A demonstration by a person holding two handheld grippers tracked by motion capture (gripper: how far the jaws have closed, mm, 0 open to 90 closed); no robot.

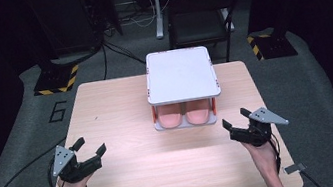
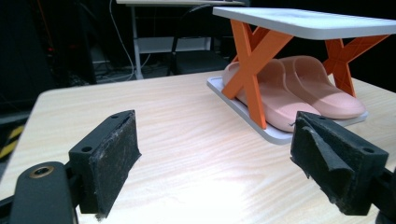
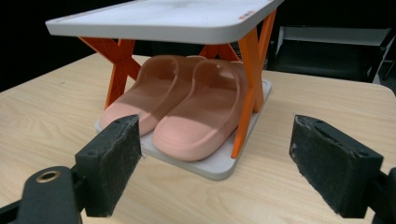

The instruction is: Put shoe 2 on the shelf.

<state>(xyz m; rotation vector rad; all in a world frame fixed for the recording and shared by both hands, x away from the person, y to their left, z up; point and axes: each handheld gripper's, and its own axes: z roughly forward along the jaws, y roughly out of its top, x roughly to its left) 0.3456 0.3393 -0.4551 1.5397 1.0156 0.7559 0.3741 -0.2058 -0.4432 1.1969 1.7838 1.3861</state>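
Note:
A small two-tier rack (image 1: 180,73) with white shelves and orange X-shaped legs (image 2: 252,56) stands at the middle of the wooden table. Two pink slippers (image 1: 184,117) lie side by side on its lower shelf, toes toward the person; the pair of slippers (image 3: 187,102) sits close ahead in the right gripper view, and the slippers (image 2: 299,88) appear at the right in the left gripper view. My left gripper (image 1: 90,147) hovers open near the table's front left, nothing between its pads (image 2: 112,158). My right gripper (image 1: 236,119) is open at the front right, just beside the rack's front corner, also empty.
The light wooden table (image 1: 167,174) has bare surface in front of the rack and to both sides. Beyond the far edge stand a dark chair (image 1: 201,19) and equipment stands with yellow-black striped bases (image 1: 56,83). Cables run over the grey floor.

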